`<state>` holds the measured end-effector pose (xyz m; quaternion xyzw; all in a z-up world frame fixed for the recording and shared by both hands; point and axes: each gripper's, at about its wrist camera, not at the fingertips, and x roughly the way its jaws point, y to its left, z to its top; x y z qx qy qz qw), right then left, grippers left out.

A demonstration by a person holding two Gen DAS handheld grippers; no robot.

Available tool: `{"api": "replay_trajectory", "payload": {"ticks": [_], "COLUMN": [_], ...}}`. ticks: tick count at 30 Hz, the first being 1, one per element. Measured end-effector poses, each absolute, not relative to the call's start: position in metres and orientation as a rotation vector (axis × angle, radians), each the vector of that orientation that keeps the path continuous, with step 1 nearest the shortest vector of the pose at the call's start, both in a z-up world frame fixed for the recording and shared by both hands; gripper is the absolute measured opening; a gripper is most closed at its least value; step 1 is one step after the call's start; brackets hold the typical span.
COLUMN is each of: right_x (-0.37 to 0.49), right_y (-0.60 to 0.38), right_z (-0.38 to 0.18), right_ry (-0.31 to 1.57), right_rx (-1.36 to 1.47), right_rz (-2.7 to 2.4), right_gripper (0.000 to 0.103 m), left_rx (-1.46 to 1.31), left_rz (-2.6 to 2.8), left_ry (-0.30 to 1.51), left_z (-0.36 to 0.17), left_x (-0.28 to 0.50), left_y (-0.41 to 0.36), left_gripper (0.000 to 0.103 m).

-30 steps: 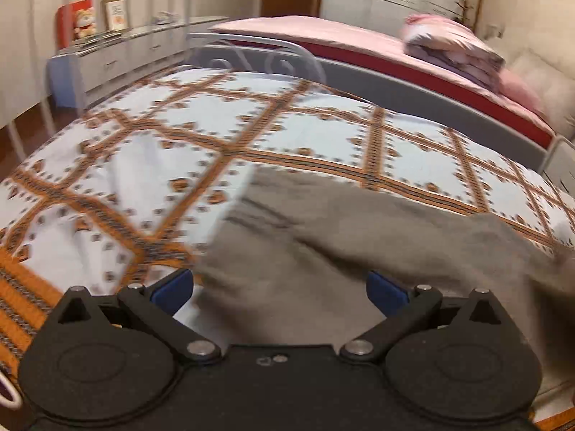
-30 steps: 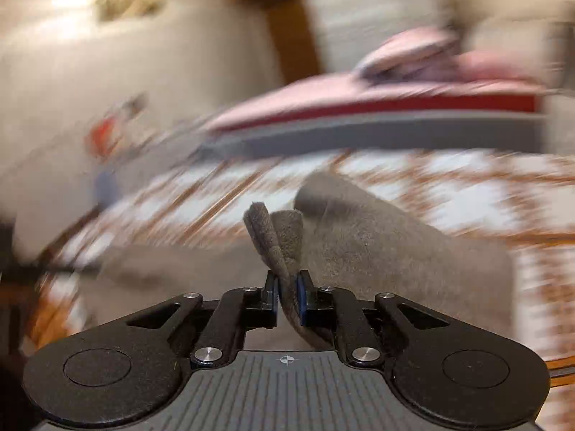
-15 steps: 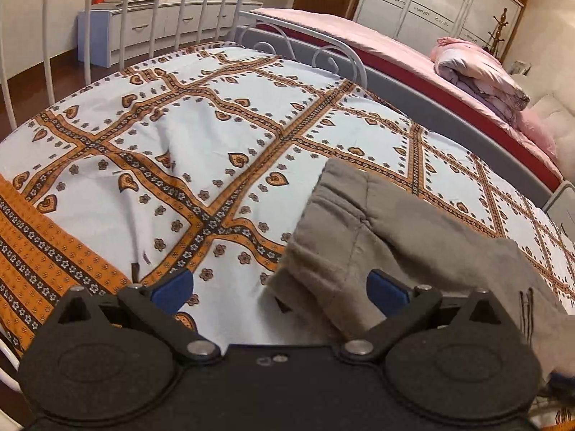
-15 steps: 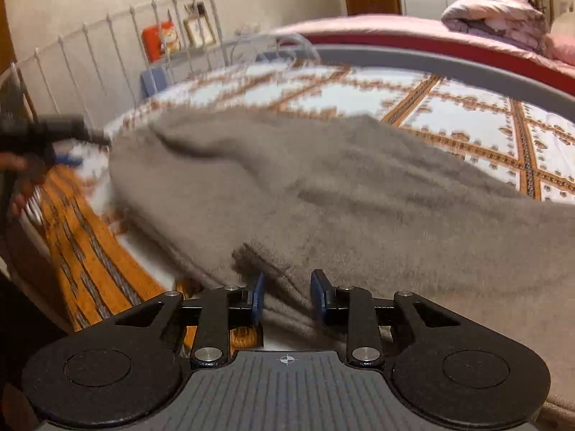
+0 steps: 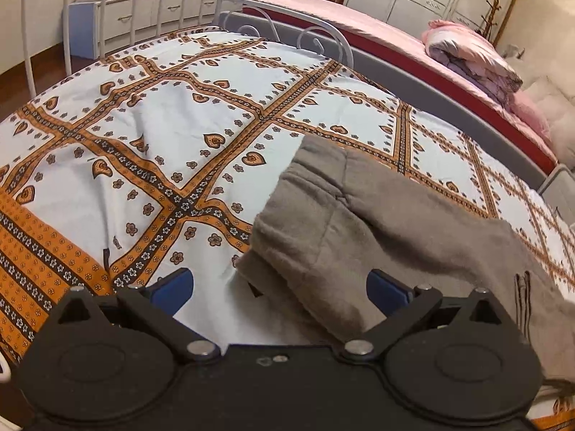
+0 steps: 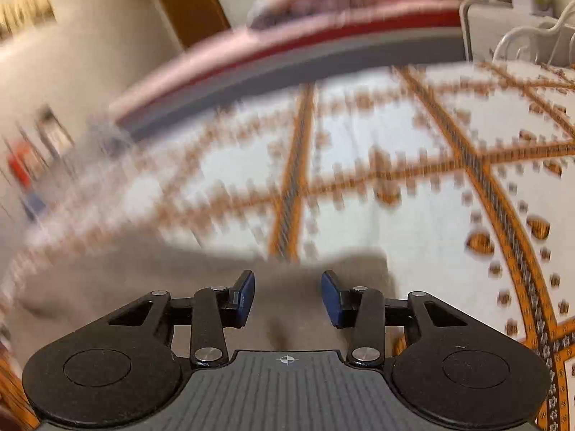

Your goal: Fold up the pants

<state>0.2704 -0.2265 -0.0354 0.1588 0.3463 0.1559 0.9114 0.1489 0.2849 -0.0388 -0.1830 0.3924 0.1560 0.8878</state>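
The grey-brown pants [image 5: 388,237] lie folded on the patterned bedspread [image 5: 151,151], their folded end toward the left. My left gripper [image 5: 280,287] is wide open just above that near end, holding nothing. In the blurred right wrist view the pants [image 6: 143,280] lie flat under and ahead of my right gripper [image 6: 287,294], which is open and empty, its blue pads [image 6: 246,296] apart over the cloth.
A white metal bed frame [image 5: 248,10] rims the far side of the bed. Behind it stands a second bed with pink sheets [image 5: 359,25] and a rolled quilt [image 5: 470,50]. A low white dresser [image 5: 151,10] stands at the back left.
My right gripper opened and let go of the pants, then swung right over the bed. The pants now lie flat and folded. My left gripper stayed open and shifted slightly.
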Motion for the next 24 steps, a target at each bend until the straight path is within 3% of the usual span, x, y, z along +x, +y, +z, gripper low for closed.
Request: {"api": "replay_trajectory", "payload": {"ticks": [2,5,13,16,19,22,24], "right_x": [0.277,0.304,0.246,0.224,0.214,0.199,0.194], "right_y": [-0.228,-0.226,-0.211,-0.188,-0.172,-0.181,-0.175], "right_z": [-0.032,-0.063,-0.025,-0.062,-0.062,-0.044,-0.055], "right_ry": [0.685,0.867,0.774,0.956,0.896,0.801,0.863], "right_rx": [0.286,0.284,0.163,-0.015,-0.136,-0.031,-0.076], "right_rz": [0.290,0.320,0.424,0.464,0.454,0.487,0.485], "right_gripper": [0.043,0.043,0.043,0.043,0.044,0.045,0.052], "left_rx": [-0.379,-0.368,-0.300,-0.280,-0.272,-0.245,-0.233], "left_rz": [0.326,0.326,0.324,0.319,0.313,0.308,0.314], "left_ry": [0.826,0.835,0.838,0.838,0.830,0.823,0.822], "left_z": [-0.040,-0.041,-0.040,-0.039,-0.037,-0.035,-0.035], "left_x": [0.150,0.150,0.153,0.154,0.152,0.149,0.149], "left_y": [0.283,0.280,0.272,0.269,0.265,0.264,0.265], "left_gripper": [0.097,0.097,0.097,0.097,0.097,0.097,0.097]}}
